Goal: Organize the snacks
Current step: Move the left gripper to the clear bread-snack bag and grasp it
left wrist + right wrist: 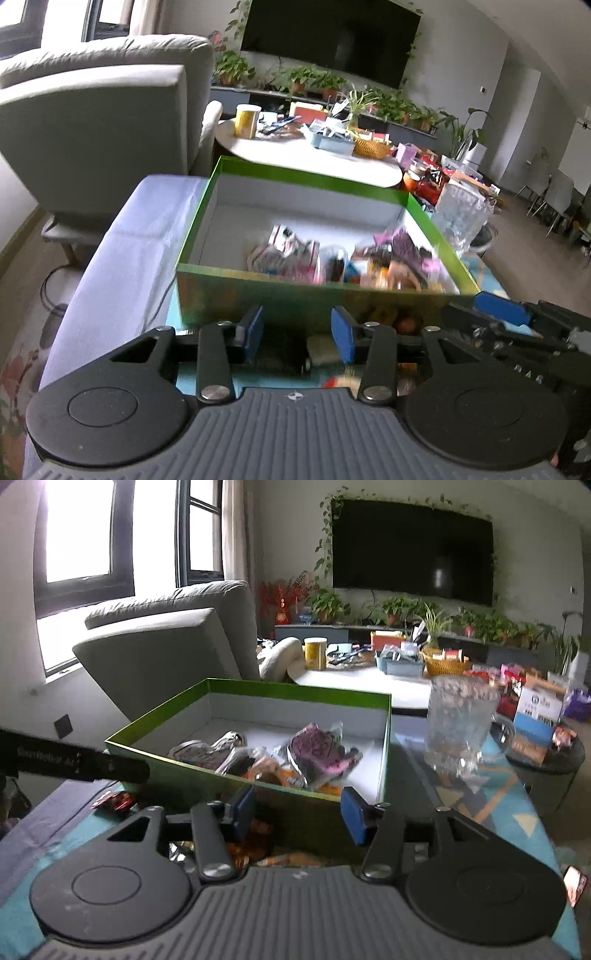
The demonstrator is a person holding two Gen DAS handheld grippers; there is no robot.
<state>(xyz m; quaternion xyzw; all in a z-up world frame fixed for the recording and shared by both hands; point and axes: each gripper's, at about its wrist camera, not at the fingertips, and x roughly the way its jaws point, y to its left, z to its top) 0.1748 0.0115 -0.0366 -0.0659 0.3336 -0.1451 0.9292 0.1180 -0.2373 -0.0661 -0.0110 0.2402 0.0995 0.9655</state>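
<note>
Both tongs are seen with their blue pads apart and nothing pressed between them: the left gripper (pixel 297 338) is held just short of the near wall of the green box (pixel 295 301), and the right gripper (pixel 297 818) is held at the same wall further right, its fingers also visible at the right edge of the left view. No earlier picture is given, so only the gap is told. Snack packets (pixel 280 757) are piled in the near right part of the box, pink, purple and orange wrappers among them, though they are blurred. More wrappers (pixel 251 845) are seen on the table under the right gripper, and a red packet (pixel 114 800) lies left of it. The box is set on a patterned teal cloth (pixel 509 812). A clear glass mug (pixel 458 727) is stood just right of the box. Beyond, a grey armchair (pixel 99 140), a cluttered white round table (pixel 306 162), potted plants and a dark wall screen (pixel 410 546) are seen.
</note>
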